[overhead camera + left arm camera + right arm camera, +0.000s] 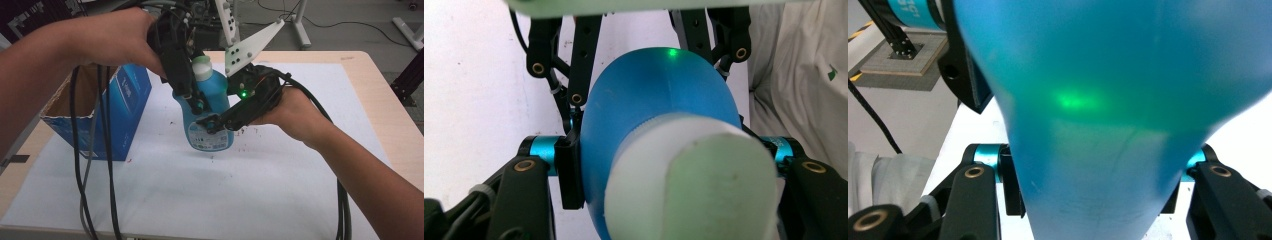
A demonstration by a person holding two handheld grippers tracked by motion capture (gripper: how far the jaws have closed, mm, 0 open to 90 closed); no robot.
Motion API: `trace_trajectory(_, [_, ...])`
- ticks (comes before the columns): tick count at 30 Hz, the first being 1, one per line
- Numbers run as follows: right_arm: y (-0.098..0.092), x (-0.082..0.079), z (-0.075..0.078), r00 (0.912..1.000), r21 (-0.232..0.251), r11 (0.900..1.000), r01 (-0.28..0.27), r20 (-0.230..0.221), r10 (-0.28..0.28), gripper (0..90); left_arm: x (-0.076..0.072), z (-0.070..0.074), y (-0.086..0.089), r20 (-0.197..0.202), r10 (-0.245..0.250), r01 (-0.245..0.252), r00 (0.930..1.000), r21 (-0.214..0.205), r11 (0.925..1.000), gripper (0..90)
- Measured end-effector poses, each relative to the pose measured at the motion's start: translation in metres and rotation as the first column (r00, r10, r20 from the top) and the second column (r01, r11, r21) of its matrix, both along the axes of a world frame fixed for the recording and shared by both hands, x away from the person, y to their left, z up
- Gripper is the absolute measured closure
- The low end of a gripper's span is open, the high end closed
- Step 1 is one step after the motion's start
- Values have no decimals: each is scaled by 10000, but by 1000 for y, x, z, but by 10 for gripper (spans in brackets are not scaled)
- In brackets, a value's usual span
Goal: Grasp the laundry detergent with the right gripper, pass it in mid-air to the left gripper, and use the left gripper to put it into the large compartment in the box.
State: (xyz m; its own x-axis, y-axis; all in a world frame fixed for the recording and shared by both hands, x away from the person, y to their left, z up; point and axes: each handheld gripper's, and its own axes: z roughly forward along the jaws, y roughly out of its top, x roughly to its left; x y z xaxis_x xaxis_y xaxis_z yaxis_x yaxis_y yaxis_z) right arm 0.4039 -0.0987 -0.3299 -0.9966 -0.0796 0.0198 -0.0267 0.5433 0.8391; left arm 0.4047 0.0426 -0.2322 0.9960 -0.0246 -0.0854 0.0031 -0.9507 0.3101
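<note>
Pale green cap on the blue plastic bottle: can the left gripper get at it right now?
Probably not yet. The left gripper is shut on the blue plastic bottle below the pale green cap; it would have to let go first.

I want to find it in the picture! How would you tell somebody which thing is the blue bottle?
Start at the white sheet covering the table, then look just right of the open blue cardboard box. There stands the blue bottle, gripped by the left hand-held gripper and the right hand-held gripper. It alone has a rounded shape, a pale cap and a label low down.
</note>
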Motion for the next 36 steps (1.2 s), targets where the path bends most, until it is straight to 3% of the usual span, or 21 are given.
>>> trace_trajectory(5, [-2,0,1,9998,147,9998,-98,-152,100,427,-3,5,-4,32,-81,80,10000,235,9997,380])
trace_trajectory(8, [-2,1,-1,9989,106,9998,160,-450,-155,222,-4,11,-6,110,-126,122,9999,296,9995,381])
trace_trajectory(10, [-6,1,-2,9986,30,9999,162,-511,-160,221,-5,15,-5,154,-52,47,9999,345,9994,380])
trace_trajectory(12, [-10,0,0,9970,217,9989,421,-659,-406,106,-5,18,-4,211,24,-32,9998,419,9991,380])
trace_trajectory(13, [-12,0,1,9958,183,9982,579,-727,-564,107,-5,20,-4,204,78,-87,9998,447,9990,380])
trace_trajectory(15, [-16,1,3,9916,62,9988,488,-1199,-477,107,-5,23,-3,212,276,-286,9994,483,9984,380])
trace_trajectory(17, [-19,0,4,9892,-300,9974,659,-1290,-692,107,-6,26,-1,258,395,-406,9989,435,9982,380])
trace_trajectory(20, [-27,1,5,9787,-965,9911,920,-1745,-1078,107,-5,33,2,300,632,-646,9976,485,9967,380])
trace_trajectory(23, [-42,1,9,9859,-1137,9916,610,-1485,-776,107,-5,39,7,414,815,-835,9958,484,9953,380])
trace_trajectory(27, [-61,-1,14,9882,-1600,9870,126,-1489,-368,106,-4,47,12,493,1099,-1124,9927,521,9923,380])
trace_trajectory(31, [-81,-1,17,9864,-2132,9751,601,-1368,-907,104,-3,53,16,706,1267,-1319,9894,738,9885,380])
trace_trajectory(36, [-102,-3,21,9871,-3047,9478,942,-953,-1288,104,-1,67,28,753,1661,-1714,9832,704,9827,380])
